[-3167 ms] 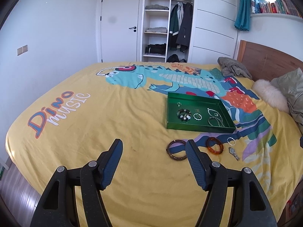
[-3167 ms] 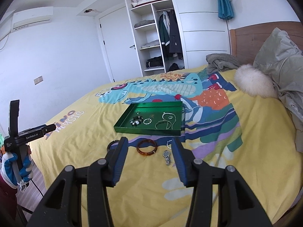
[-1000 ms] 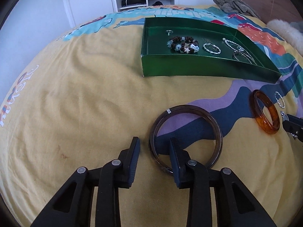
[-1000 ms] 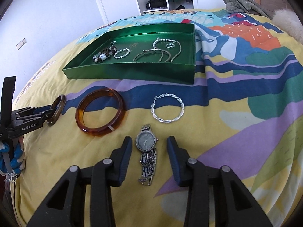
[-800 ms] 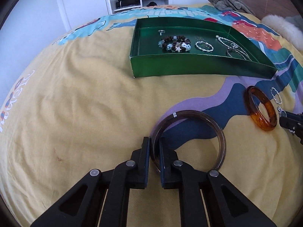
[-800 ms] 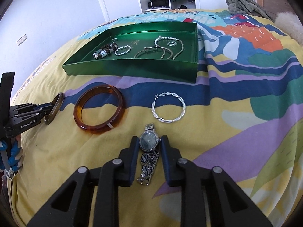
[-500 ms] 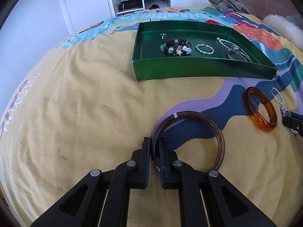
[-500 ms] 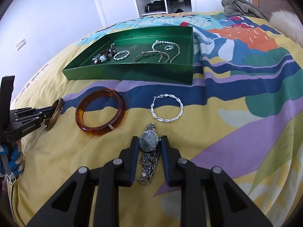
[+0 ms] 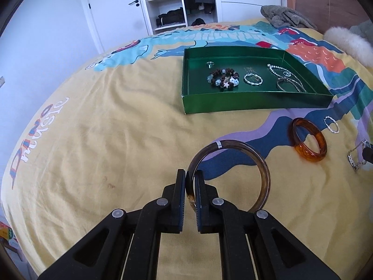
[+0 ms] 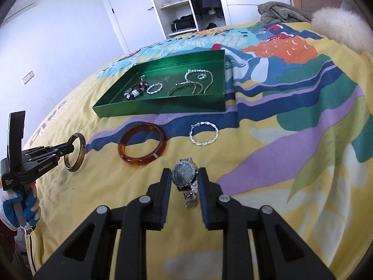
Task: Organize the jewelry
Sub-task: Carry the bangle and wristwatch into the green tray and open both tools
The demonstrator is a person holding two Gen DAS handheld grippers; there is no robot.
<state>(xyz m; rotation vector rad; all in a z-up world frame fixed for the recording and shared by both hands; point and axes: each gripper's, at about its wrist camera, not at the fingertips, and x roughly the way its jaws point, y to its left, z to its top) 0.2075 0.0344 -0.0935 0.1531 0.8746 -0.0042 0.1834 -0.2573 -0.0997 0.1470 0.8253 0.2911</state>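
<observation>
A: What is grasped by the left gripper (image 9: 191,182)?

B: A dark brown bangle (image 9: 229,175) is clenched by its rim between the two fingers (image 9: 180,186), at the lower centre of the left wrist view. In the right wrist view the same bangle (image 10: 75,152) is seen at the left edge, held clear of the bed (image 10: 303,140), with a gloved hand (image 10: 21,206) around the handle below it.

A: And the right gripper (image 10: 183,182)?

B: A silver watch (image 10: 185,177) is gripped by its round case between the fingers (image 10: 165,186), at the lower centre of that view; its metal strap is seen hanging below the case. The watch (image 9: 357,156) is also glimpsed at the right edge of the left wrist view.

A: Where are the other pieces shown?

B: A green tray (image 10: 163,110) is set on the yellow bedcover in the upper middle of the right wrist view. Inside it a beaded bracelet (image 9: 223,80), a twisted silver bracelet (image 9: 253,79), a small ring (image 9: 209,64) and a silver necklace (image 9: 276,70) are laid out. Outside the tray, near its front wall, an amber bangle (image 10: 142,143) and a twisted silver hoop (image 10: 204,136) are lying flat on the bed, apart from each other.
</observation>
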